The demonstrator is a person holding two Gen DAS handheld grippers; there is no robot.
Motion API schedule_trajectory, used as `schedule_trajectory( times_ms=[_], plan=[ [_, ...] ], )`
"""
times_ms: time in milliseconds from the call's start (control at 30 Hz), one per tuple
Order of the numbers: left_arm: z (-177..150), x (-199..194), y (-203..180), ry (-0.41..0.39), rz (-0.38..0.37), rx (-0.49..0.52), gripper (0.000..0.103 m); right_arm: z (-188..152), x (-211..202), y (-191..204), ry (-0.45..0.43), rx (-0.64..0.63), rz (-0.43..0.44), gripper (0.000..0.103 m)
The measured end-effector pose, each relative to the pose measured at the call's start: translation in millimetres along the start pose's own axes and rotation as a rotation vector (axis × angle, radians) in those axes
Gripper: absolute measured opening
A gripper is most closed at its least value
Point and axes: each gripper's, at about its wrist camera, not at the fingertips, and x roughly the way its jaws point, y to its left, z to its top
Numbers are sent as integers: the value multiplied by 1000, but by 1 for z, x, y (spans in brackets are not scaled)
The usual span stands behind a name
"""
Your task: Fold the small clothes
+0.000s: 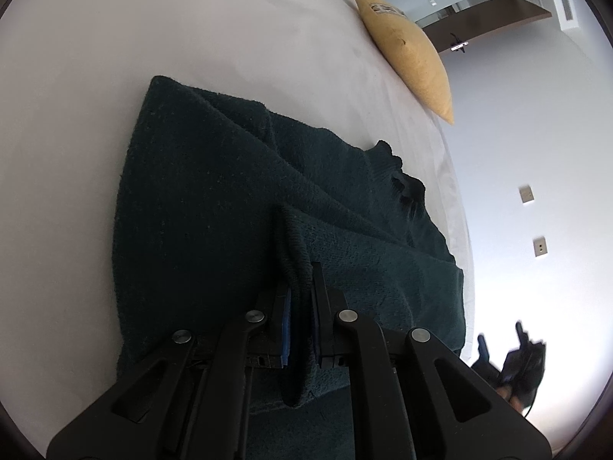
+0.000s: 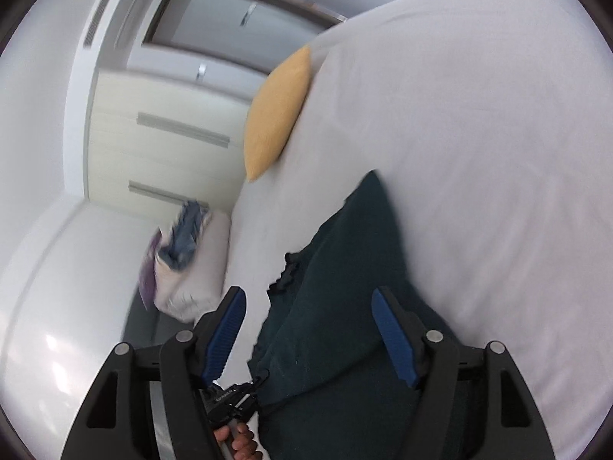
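A dark green knitted sweater [image 1: 237, 199] lies on the white bed [image 1: 115, 38], partly folded, with its ruffled collar [image 1: 406, 188] toward the bed's edge. My left gripper [image 1: 300, 287] is shut on a ribbed edge of the sweater, and the fabric bunches between its blue pads. In the right wrist view the sweater [image 2: 345, 306] lies under my right gripper [image 2: 310, 306], which is open and empty above it. The left gripper and the hand on it [image 2: 233, 414] show at the bottom of the right wrist view.
A yellow pillow [image 1: 410, 50] lies at the bed's edge; it also shows in the right wrist view [image 2: 276, 115]. A pile of other clothes [image 2: 184, 257] sits off the bed near a cream drawer unit [image 2: 161, 126]. The white wall [image 1: 536, 153] is beside the bed.
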Motion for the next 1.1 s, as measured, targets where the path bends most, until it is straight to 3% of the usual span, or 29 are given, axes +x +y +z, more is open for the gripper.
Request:
schedule_trajectory(
  times_ms=[133,200,233,267,300,367,467,600,700,800,833,900,1000,1100],
  plan=[
    [1,1,1,5,-16,-11,8,16,55,0,121,-15,37,72],
    [1,0,2,12,-18,-6,8,23,78,-16,156,14,-14,72],
    [1,-1,2,17,-15,-1,8,25,86,-25,171,28,-43,70],
    [1,-2,2,18,-8,6,9,26,90,-33,179,37,-60,59],
    [1,-6,1,16,12,19,9,26,90,-34,170,31,-67,55],
    [3,-15,-1,-1,51,33,10,23,86,-29,164,1,-53,59],
    [6,-35,-7,-83,203,39,9,18,84,-19,180,-50,-80,63],
    [-1,-43,-56,-147,216,203,10,18,81,-1,180,-68,12,72],
    [-10,-18,-86,-97,230,327,10,23,88,6,207,-86,33,76],
    [-16,18,-83,-25,326,370,10,31,103,-13,251,-28,10,75],
    [-19,27,-74,-8,327,364,9,33,106,-23,275,-7,7,71],
    [-22,23,-61,-53,244,359,9,33,103,-32,292,-8,17,51],
    [-16,18,-43,-40,139,280,9,25,93,-33,334,-44,44,51],
    [-13,9,-46,-29,139,257,9,19,80,-23,378,-98,23,55]
  ],
)
